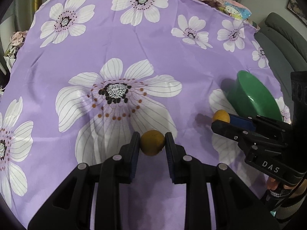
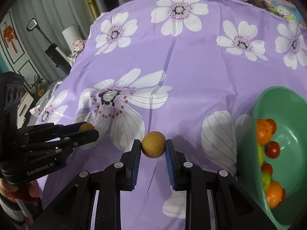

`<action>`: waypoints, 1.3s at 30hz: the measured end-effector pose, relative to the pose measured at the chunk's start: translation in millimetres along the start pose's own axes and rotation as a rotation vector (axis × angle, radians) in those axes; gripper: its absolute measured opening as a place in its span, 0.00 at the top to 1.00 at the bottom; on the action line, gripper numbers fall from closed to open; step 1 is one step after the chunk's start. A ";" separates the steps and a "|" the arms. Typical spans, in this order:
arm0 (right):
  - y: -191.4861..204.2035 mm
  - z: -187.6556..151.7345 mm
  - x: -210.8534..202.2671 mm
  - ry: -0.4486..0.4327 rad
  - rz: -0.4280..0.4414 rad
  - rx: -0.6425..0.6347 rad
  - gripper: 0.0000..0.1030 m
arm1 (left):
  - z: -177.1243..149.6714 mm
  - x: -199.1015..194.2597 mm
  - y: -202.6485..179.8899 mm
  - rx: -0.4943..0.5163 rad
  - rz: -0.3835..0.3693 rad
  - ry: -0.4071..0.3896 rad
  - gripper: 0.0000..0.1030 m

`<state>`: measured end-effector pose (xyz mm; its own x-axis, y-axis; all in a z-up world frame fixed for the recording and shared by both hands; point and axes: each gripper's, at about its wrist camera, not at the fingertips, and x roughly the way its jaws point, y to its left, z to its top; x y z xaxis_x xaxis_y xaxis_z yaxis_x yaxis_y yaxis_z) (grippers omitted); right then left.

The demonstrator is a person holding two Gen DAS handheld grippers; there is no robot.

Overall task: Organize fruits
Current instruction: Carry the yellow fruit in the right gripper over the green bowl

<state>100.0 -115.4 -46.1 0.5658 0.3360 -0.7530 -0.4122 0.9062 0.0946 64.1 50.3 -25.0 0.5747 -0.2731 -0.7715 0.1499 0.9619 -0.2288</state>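
**Over the floral cloth: a fruit in each gripper**

Near the cloth's (image 1: 134, 44) front edge, the left gripper (image 1: 152, 143) is clenched on a brown round fruit (image 1: 152, 142); the right gripper (image 2: 153, 147) clamps another (image 2: 153, 147). Both look small, firm and light, best pinched across the middle. Only the right view shows oranges and tomatoes inside the green bowl (image 2: 299, 134) at the right edge.

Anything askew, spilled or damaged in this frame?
Only the green plastic bowl: it appears tipped on its side on the purple floral cloth, its fruit heaped against the lower wall. Nothing has spilled. Each gripper holds one round brownish-yellow fruit, both intact.
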 end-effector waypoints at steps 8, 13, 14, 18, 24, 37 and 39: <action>5.1 -9.8 -24.7 -0.039 -0.001 -0.004 0.74 | -7.2 -17.4 -20.8 0.027 -0.031 -0.017 0.75; 3.1 -15.1 -35.8 -0.059 0.000 -0.001 0.74 | -9.7 -23.6 -31.1 0.051 -0.038 -0.017 0.75; 3.0 -16.4 -37.5 -0.062 -0.001 -0.001 0.74 | -9.8 -24.7 -32.7 0.054 -0.039 -0.019 0.75; -0.1 -19.8 -44.7 -0.074 -0.002 0.007 0.74 | -8.9 -27.7 -41.1 0.067 -0.050 -0.022 0.75; -5.7 -23.8 -54.6 -0.099 -0.002 0.025 0.74 | -6.5 -29.8 -55.6 0.092 -0.051 -0.027 0.75; -37.2 -30.4 -75.1 -0.166 -0.018 0.101 0.74 | 10.6 -22.2 -92.8 0.166 -0.076 -0.038 0.75; -42.9 -30.8 -77.9 -0.173 -0.020 0.112 0.74 | 14.5 -18.7 -101.0 0.179 -0.088 -0.035 0.75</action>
<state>51.6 -188.4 -11.6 0.6914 0.3476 -0.6333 -0.3228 0.9329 0.1597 49.9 -41.5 21.1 0.5800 -0.3584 -0.7316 0.3399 0.9226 -0.1825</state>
